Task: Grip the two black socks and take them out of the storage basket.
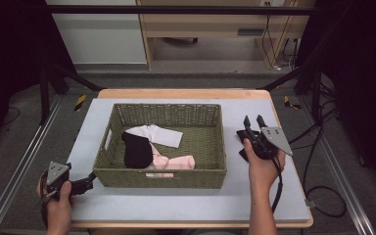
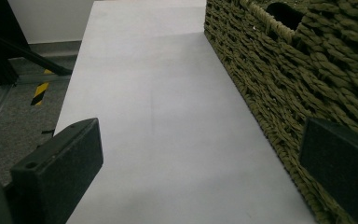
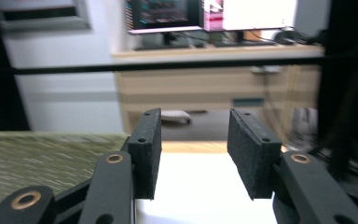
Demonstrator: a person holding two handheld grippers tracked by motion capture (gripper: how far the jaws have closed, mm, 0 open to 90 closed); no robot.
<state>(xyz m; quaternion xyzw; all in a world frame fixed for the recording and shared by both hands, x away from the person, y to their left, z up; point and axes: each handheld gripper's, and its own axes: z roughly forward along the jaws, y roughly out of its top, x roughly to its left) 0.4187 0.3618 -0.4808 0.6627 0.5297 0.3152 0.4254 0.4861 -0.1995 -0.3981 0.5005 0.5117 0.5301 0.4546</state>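
- High view: A green woven basket (image 1: 161, 147) stands in the middle of the grey tabletop (image 1: 186, 200). Inside it lie a black sock (image 1: 137, 149), a white sock (image 1: 161, 134) and a pink sock (image 1: 174, 163), all in the left half of the basket. The right tongs (image 1: 255, 121) are over the tabletop to the right of the basket, near its far right corner, and point away from the person. Just below and beside them a dark thing (image 1: 242, 134) lies on the tabletop; I judge it is another black sock, but I cannot tell for sure. The left tongs (image 1: 92, 176) rest low at the near left corner of the basket and point to the right, toward it.
- Left gripper view: The jaws stand wide apart and nothing is between them. The basket wall (image 2: 279, 74) runs along the right side, and the right jaw is just beside it, perhaps touching. The grey tabletop (image 2: 168, 116) lies between the jaws.
- Right gripper view: The jaws are partly open with an empty gap; they grip nothing. The picture is a little blurred. The basket rim (image 3: 46, 158) shows on the left.
- Judgement: The dark thing lies just on the near side of the right tongs, so the right hand is much nearer to it. The basket lies to the left of this hand, with its long axis left to right.
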